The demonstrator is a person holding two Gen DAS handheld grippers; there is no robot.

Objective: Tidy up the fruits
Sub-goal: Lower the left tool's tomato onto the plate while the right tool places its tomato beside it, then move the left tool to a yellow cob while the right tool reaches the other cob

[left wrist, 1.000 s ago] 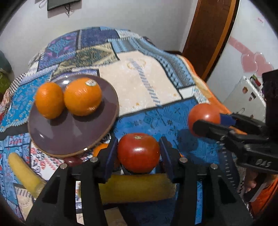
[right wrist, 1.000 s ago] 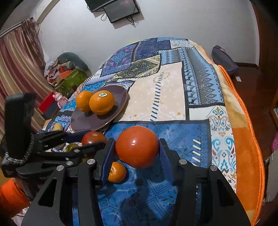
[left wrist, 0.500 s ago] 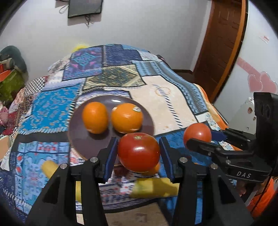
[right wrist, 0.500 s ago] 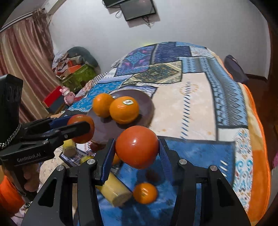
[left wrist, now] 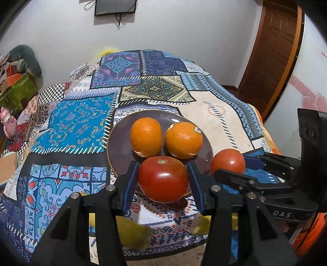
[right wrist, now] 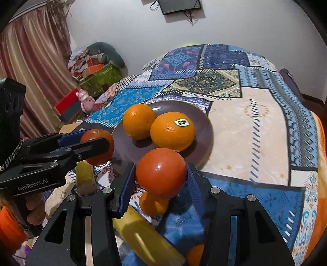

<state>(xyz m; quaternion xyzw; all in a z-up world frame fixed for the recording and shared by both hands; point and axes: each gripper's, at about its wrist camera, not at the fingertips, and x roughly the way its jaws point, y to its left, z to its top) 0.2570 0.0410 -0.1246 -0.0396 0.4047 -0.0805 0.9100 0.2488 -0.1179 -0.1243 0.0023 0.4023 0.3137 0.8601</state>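
Two tomatoes are in the air at once, one in each pair of tongs: the left gripper is clamped partway closed on a red tomato, and the right gripper holds the other tomato the same way, blue pads pressed to its sides. Seen from the left wrist, the right tongs come in from the side with their fruit beside the plate's edge. The step in hand looks like carrying both tomatoes to the brown plate, which lies just beyond the fingertips with two oranges touching each other on its far half. Next, I judge, each tomato must be lowered onto the bare near part of the plate and let go gently, since round fruit could roll off the shallow rim or nudge the oranges. Below the tongs lie yellow bananas and a small orange fruit, not yet sorted. Everything rests on a patchwork bedspread. Farther off stand a white wall with a dark screen, a wooden door and a curtain.
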